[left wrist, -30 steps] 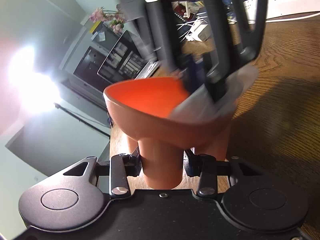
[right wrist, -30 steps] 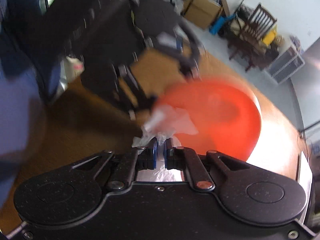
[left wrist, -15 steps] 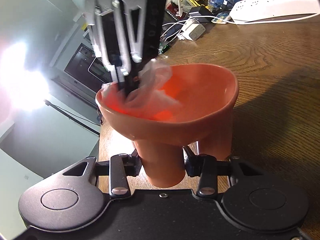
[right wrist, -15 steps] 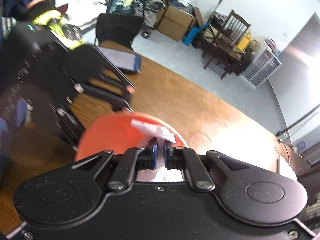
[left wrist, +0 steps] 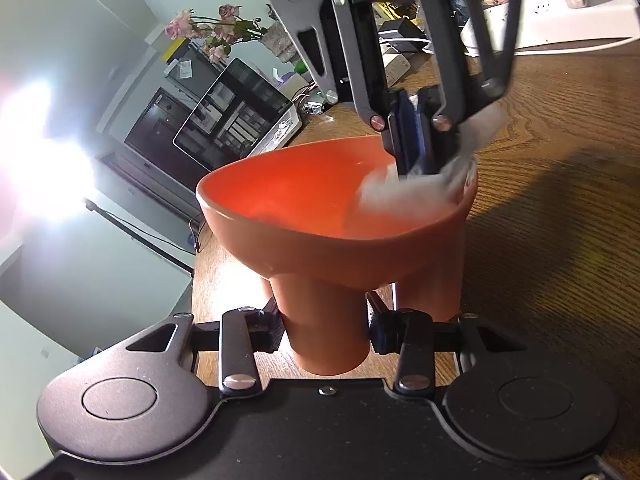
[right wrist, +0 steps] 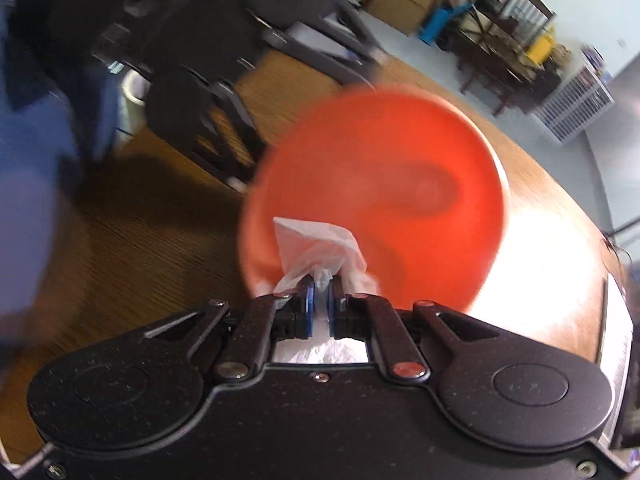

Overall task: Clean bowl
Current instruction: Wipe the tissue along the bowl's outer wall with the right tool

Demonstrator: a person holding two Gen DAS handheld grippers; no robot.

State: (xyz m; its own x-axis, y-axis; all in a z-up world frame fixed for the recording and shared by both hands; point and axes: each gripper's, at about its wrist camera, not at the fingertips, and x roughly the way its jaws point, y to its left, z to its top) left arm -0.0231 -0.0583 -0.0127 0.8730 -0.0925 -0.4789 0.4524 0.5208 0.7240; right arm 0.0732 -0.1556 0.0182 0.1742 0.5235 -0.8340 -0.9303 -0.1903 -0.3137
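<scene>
An orange bowl [left wrist: 304, 200] on round legs stands on the wooden table. My left gripper [left wrist: 326, 330] is shut on one of its legs. My right gripper [left wrist: 412, 160] is shut on a crumpled white tissue [left wrist: 416, 190] and presses it inside the bowl at the right rim. In the right wrist view the gripper [right wrist: 319, 294] holds the tissue [right wrist: 316, 246] against the near inner wall of the bowl [right wrist: 384, 184], which is blurred.
The wooden table [left wrist: 560, 184] stretches right. A laptop [left wrist: 236, 108], chargers and a white power strip [left wrist: 568, 20] lie at the back. Dried flowers [left wrist: 208, 32] stand behind. The left gripper body [right wrist: 192, 64] is beside the bowl.
My right gripper has swept the tissue from the bowl's left side to its right rim. The bowl stays gripped by its leg in my left gripper.
</scene>
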